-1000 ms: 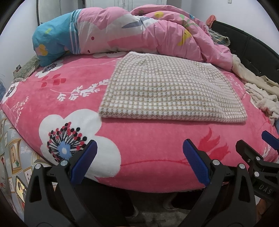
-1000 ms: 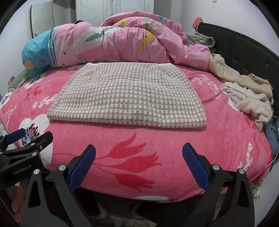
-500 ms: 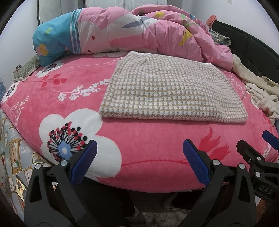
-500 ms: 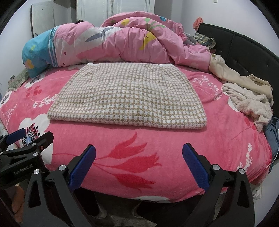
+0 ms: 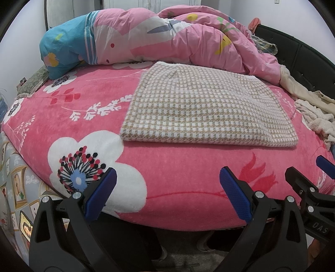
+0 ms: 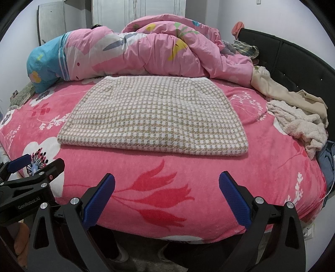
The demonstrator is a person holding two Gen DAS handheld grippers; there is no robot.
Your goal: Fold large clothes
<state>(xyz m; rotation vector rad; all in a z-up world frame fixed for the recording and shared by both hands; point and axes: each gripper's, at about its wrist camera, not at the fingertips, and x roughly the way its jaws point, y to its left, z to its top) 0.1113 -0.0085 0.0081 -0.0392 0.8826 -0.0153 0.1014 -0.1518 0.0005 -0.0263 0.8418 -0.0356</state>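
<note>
While both tools hang wide, empty: houndstooth garment (image 5: 205,108) folded on bed (image 5: 178,167); careless grab risks snagging plush blanket, spoiling fold.

A bed (image 6: 209,209) fills the view ahead, covered in a pink plush floral blanket (image 5: 100,94). A rumpled pink-and-blue duvet (image 6: 136,56) is heaped along its far side — a dark padded headboard (image 6: 293,62) curves off to the right. Pale walls (image 6: 219,14) rise behind, with white panelled doors (image 6: 138,10). Grey floor (image 5: 184,259) shows below.
</note>
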